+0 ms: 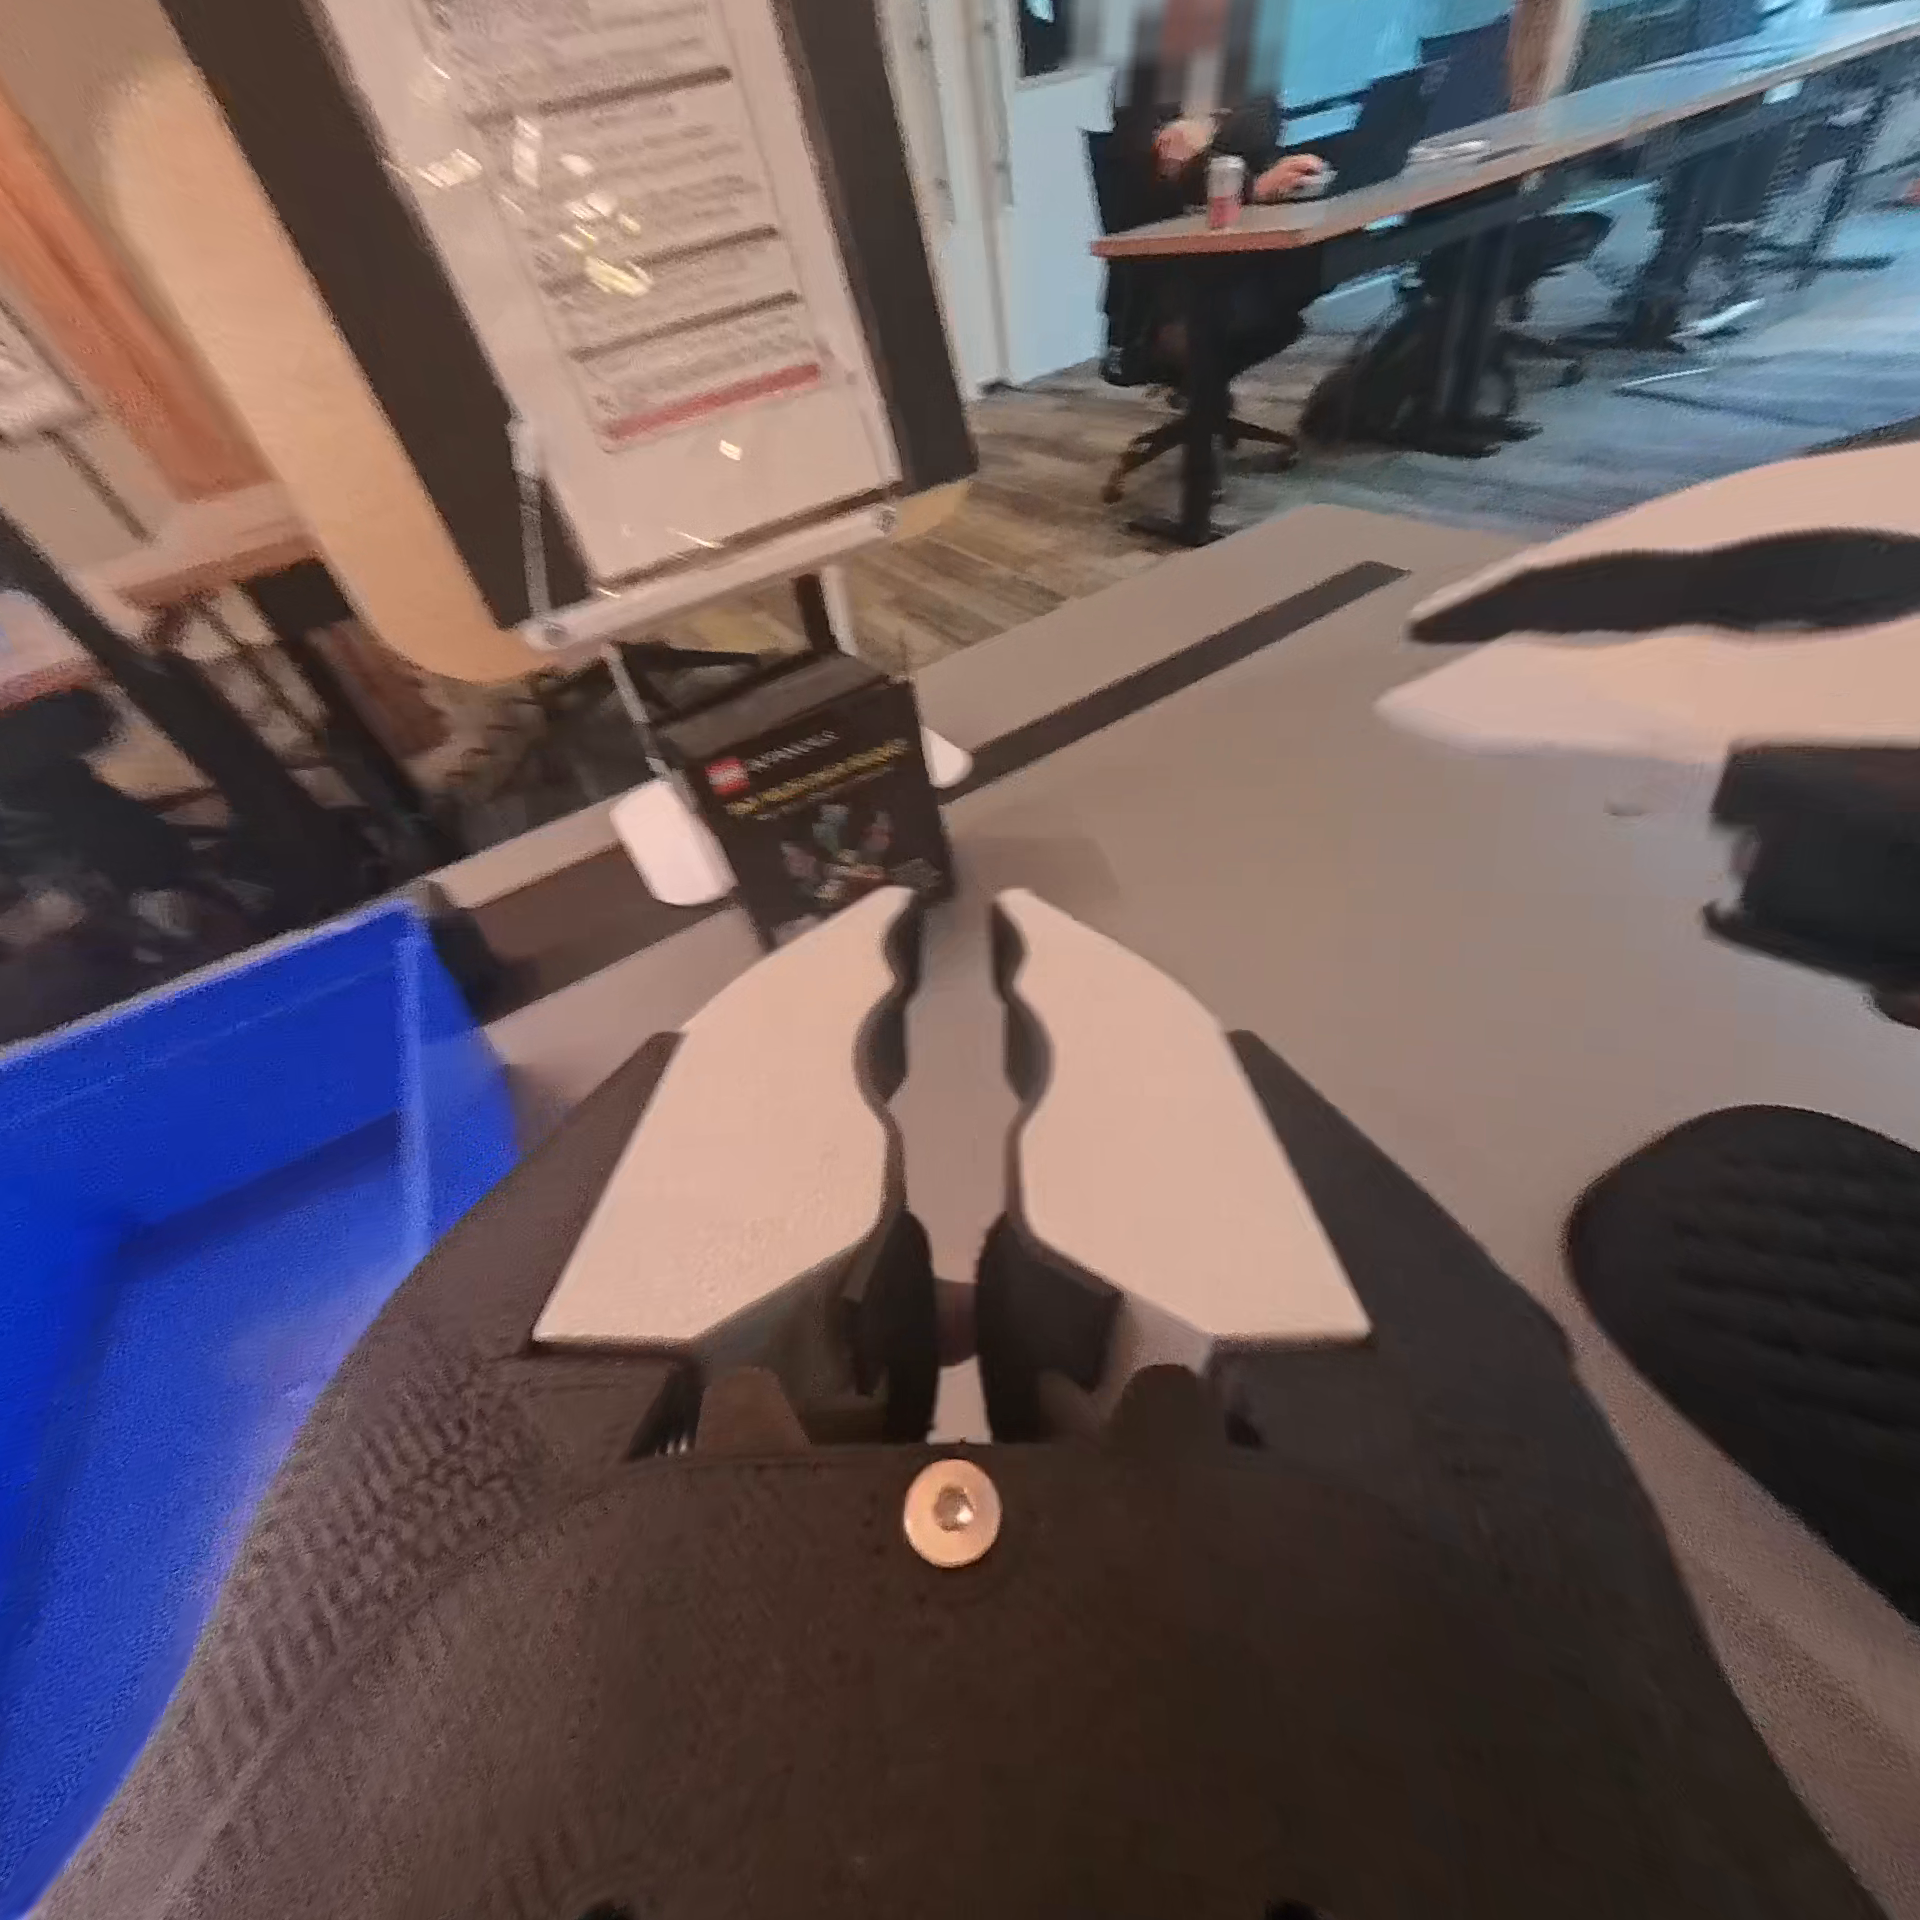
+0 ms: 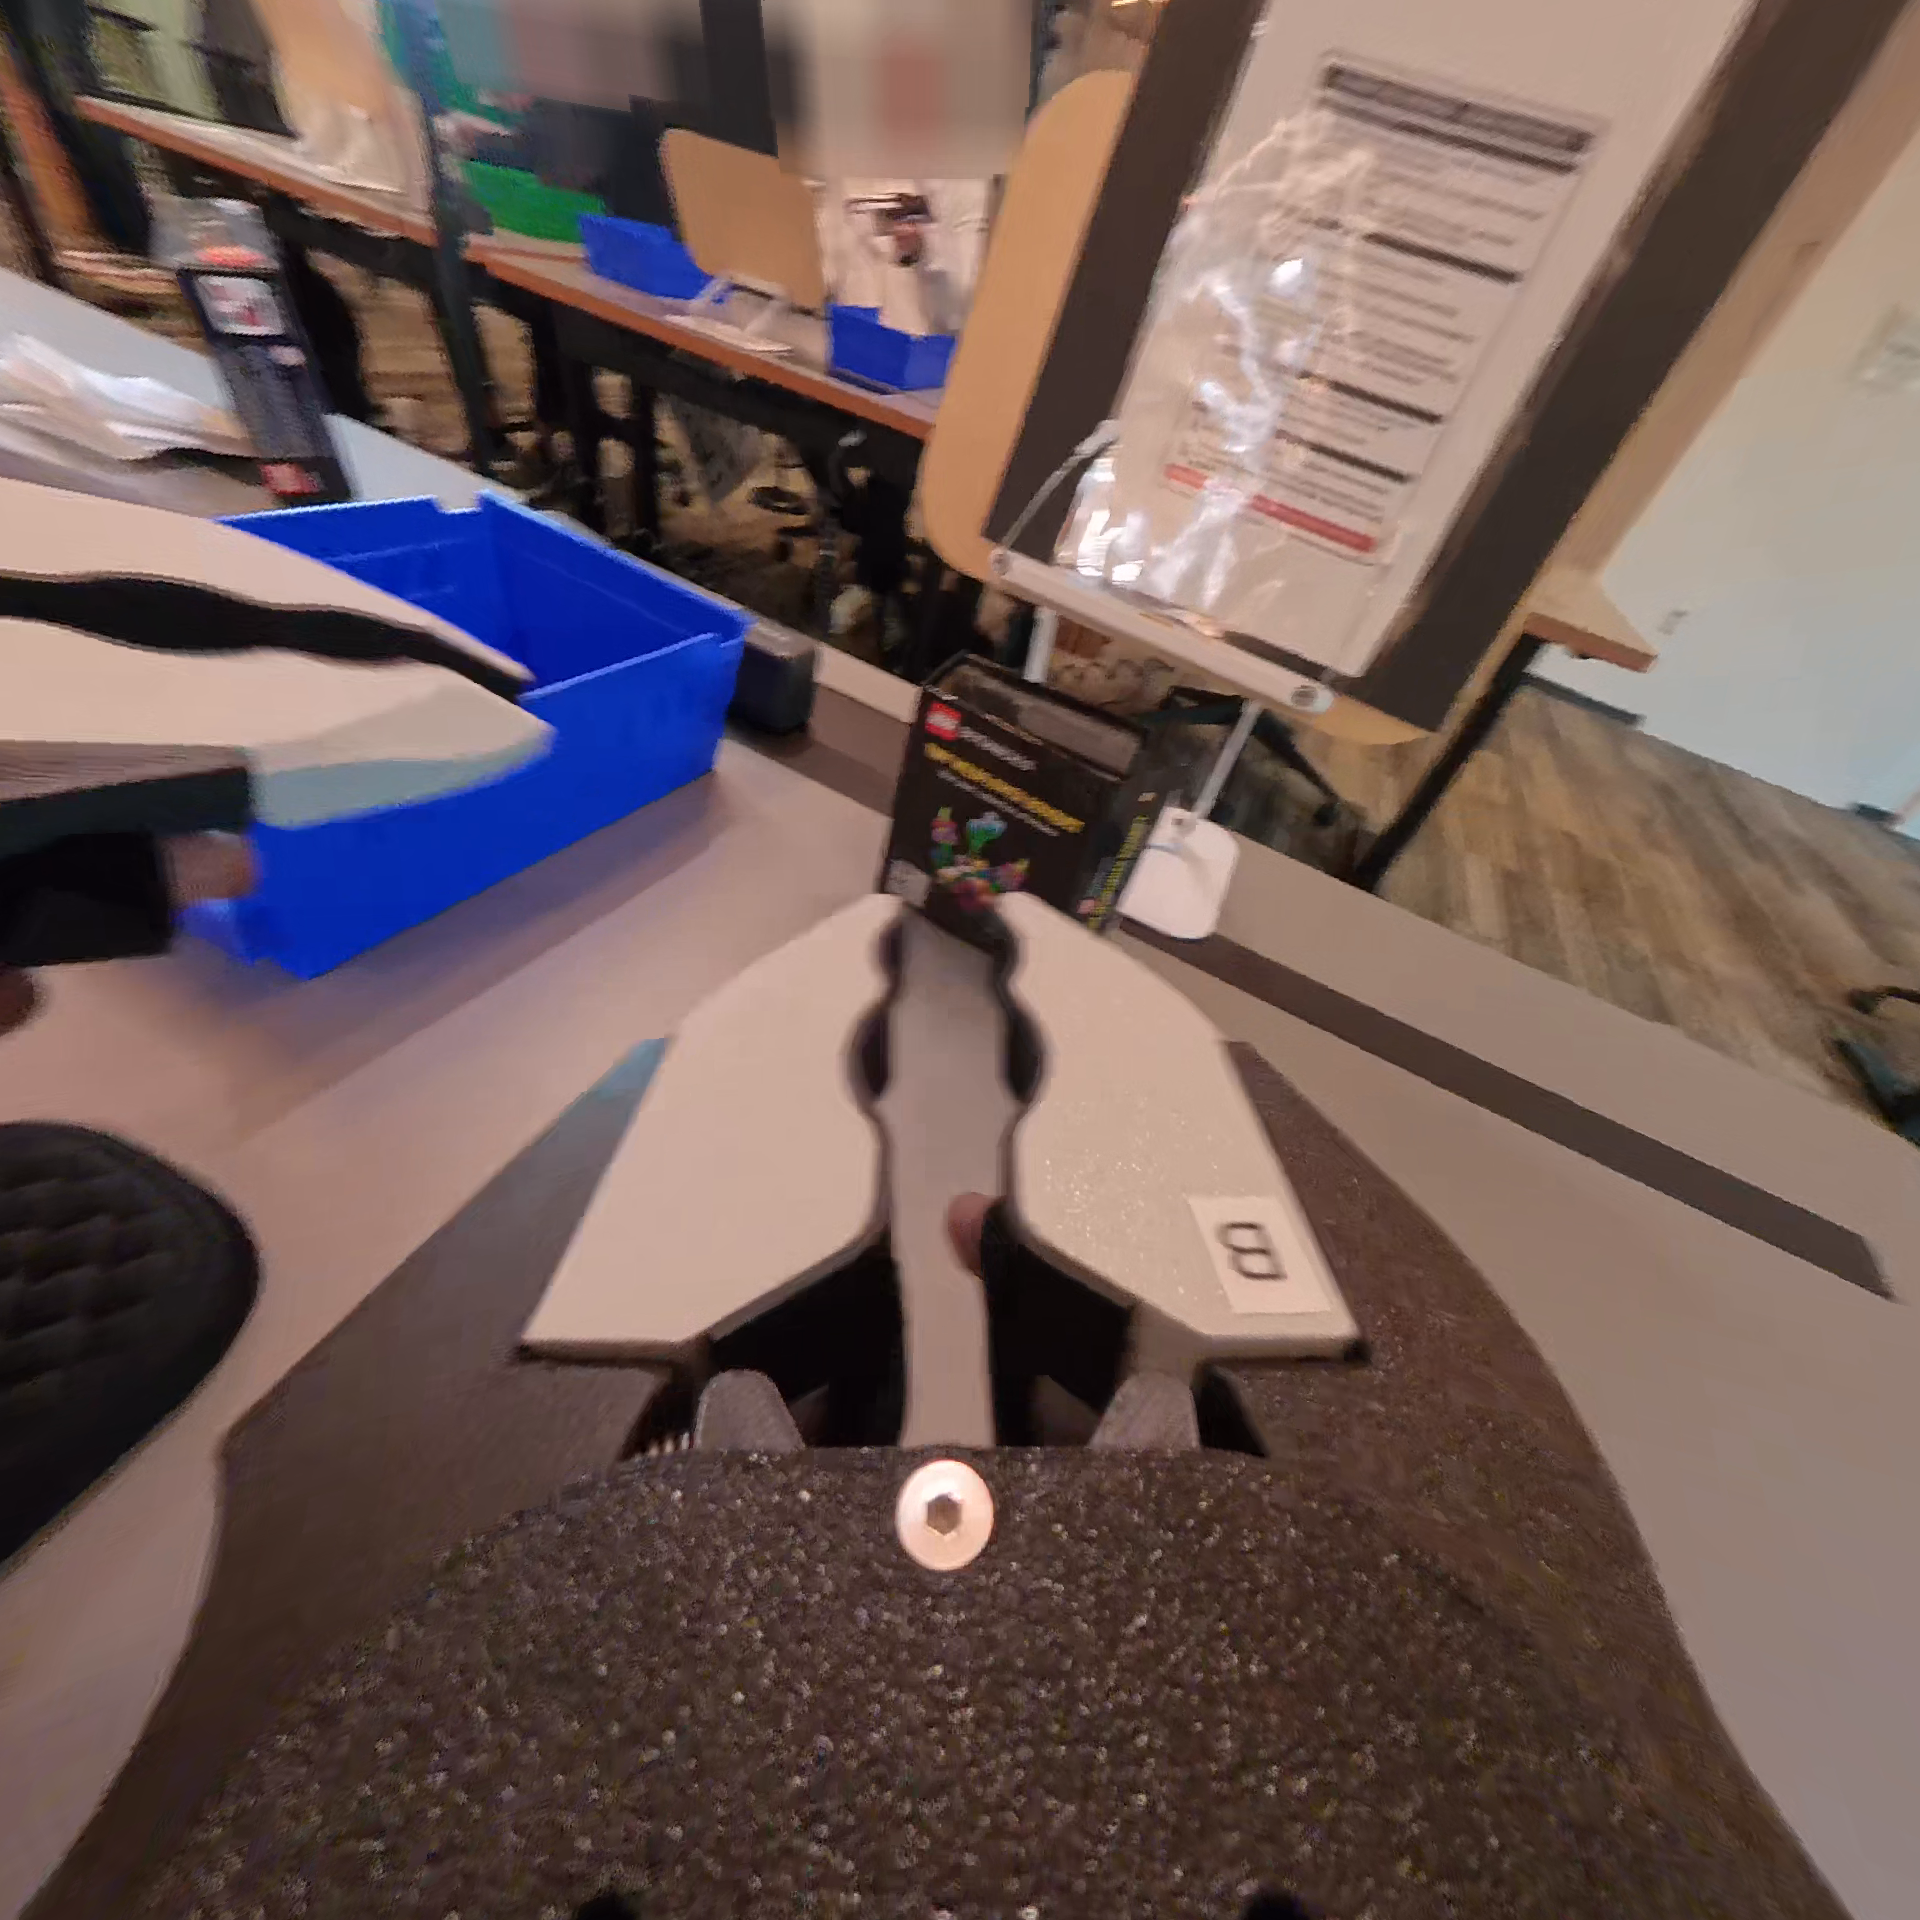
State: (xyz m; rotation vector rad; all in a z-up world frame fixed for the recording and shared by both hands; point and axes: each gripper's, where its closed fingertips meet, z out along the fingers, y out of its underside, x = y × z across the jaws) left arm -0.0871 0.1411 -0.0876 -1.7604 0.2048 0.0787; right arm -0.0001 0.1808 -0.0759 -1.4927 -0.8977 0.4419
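Two grippers: both yours, both above the grey table (image 2: 1455, 1195), neither touching anything.
Left gripper (image 1: 954, 902): fingers drawn nearly together, a narrow slot of bare table showing between the pads; nothing held. Nearest thing is the black box, just beyond the left fingertip at 12 o'clock.
Right gripper (image 2: 954, 909): same state, fingers close with a thin gap and nothing between them. The box stands just past the tips at 12 o'clock; whether a tip touches it, you cannot tell.
Black box (image 2: 1013, 800): upright near the far table edge, printed front facing you, untouched.
Blue bin (image 2: 499, 727): at 10 o'clock from the right gripper, at 8 o'clock from the left; what it holds is not visible.
White clamp foot (image 2: 1184, 873): just beside the box at 3 o'clock, carrying the stand with the sheet in a clear sleeve (image 2: 1340, 343).
Black pad (image 1: 1756, 1351): on the table between the two grippers.
Progress: nothing picked up, nothing visibly moved; everything remains to be handled.
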